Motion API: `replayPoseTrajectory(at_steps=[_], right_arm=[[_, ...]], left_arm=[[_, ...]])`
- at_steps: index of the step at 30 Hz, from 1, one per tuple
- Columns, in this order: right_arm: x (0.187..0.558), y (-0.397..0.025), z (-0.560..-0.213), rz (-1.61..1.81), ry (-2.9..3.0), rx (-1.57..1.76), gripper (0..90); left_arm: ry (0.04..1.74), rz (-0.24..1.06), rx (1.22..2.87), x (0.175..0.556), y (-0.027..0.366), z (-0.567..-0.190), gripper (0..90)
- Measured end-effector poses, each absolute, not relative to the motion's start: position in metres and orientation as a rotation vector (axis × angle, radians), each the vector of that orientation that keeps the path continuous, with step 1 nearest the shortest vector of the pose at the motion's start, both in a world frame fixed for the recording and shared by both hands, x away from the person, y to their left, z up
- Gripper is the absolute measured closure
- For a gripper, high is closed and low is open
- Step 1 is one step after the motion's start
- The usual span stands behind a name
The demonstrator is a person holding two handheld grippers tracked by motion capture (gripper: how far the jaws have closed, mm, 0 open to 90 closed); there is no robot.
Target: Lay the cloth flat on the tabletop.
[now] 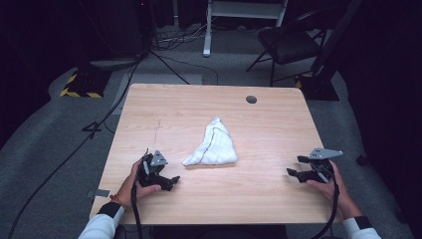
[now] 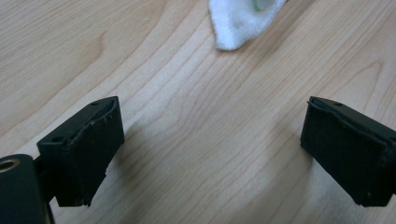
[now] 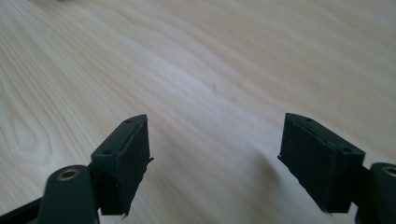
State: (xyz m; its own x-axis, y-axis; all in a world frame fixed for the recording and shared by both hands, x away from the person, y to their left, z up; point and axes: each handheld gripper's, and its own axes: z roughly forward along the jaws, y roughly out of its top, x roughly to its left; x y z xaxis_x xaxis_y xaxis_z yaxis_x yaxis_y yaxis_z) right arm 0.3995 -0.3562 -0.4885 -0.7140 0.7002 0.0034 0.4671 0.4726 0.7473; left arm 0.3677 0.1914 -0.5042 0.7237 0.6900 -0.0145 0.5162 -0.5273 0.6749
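A white folded cloth (image 1: 213, 145) with a dark seam line lies in a rough triangle at the middle of the wooden table (image 1: 164, 109). My left gripper (image 1: 169, 180) rests low at the front left, open, a short way left of the cloth's near corner. In the left gripper view that cloth corner (image 2: 238, 23) lies ahead beyond the spread jaws, with bare wood between them (image 2: 212, 144). My right gripper (image 1: 297, 166) sits at the front right, open, well apart from the cloth. Its jaws frame bare wood (image 3: 215, 154).
A round grommet hole (image 1: 251, 99) sits near the table's far edge. Beyond the table stand a black folding chair (image 1: 291, 42) and a white frame leg (image 1: 206, 30). Cables (image 1: 114, 99) run over the grey floor at the left.
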Motion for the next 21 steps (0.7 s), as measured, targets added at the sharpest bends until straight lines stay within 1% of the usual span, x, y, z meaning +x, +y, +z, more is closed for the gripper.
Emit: replayPoseTrajectory(at_steps=[2,5,11,14,18,19,21], right_arm=[[0.406,-0.343,-0.483,1.118,2.443,0.950,27.0],[0.416,-0.319,-0.473,1.147,2.461,0.879,27.4],[0.432,-0.255,-0.457,1.198,2.495,0.747,29.3],[0.437,-0.226,-0.457,1.211,2.517,0.694,32.0],[0.441,-0.196,-0.462,1.227,2.537,0.666,39.1],[0.441,-0.190,-0.463,1.215,2.543,0.647,40.7],[0.441,-0.179,-0.467,1.199,2.552,0.617,44.1]], left_arm=[[0.890,0.327,2.250,0.369,0.187,-0.504,8.3],[0.856,0.325,2.250,0.372,0.177,-0.503,14.7],[0.821,0.312,2.261,0.378,0.162,-0.503,14.8],[0.815,0.306,2.263,0.382,0.152,-0.503,14.8],[0.787,0.295,2.270,0.385,0.140,-0.503,15.1],[0.775,0.294,2.271,0.385,0.138,-0.503,16.0],[0.758,0.294,2.263,0.384,0.135,-0.503,21.3]])
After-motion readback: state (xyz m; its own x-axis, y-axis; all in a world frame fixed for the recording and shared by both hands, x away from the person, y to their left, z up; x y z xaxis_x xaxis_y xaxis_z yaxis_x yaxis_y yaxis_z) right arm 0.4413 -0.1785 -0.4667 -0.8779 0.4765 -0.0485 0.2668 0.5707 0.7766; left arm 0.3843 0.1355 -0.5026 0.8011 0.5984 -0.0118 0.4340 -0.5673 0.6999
